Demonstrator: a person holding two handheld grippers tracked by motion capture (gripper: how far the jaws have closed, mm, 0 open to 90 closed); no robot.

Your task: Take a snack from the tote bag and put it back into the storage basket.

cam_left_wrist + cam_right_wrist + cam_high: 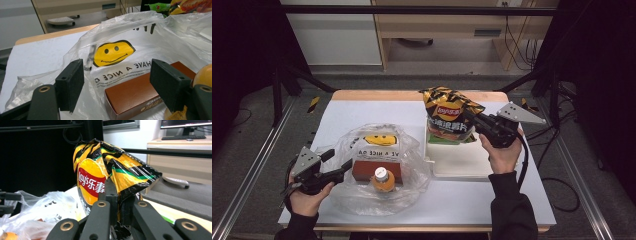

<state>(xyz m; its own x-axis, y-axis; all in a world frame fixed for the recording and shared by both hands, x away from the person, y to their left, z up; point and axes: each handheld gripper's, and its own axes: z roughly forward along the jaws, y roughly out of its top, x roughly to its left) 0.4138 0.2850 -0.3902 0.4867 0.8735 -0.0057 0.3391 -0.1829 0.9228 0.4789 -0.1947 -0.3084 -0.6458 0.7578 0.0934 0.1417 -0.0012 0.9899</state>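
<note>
- Chip bag (451, 116) held up off the table, right of centre toward the far edge, pinched by one edge in the right gripper (476, 121); jaws clamped nearly flat on the crinkled foil, as seen close up in the right gripper view (117, 202)
- Thin pinch on slick film: likely to slip or tear loose if swung fast, dropping the bag short of the plastic bag (379, 167)
- Hanging bulk of the chip bag free to sway; could crush the contents if squeezed or knocked against the white tray (462, 162) just beneath
- Plastic bag at near left, mouth slumped and loosely spread; left gripper (337, 169) at its left edge, jaws wide apart, film (87, 62) lying between them but not pressed
- With no grip on the film, mouth may collapse or slide along the table (377, 107) when the chip bag pushes in
- Brown box (377, 170) and orange bottle (383, 179) already inside, taking up the near part; upright bottle could tip if struck by the incoming bag
- Trailing cable (525, 160) near the tray might snag
</note>
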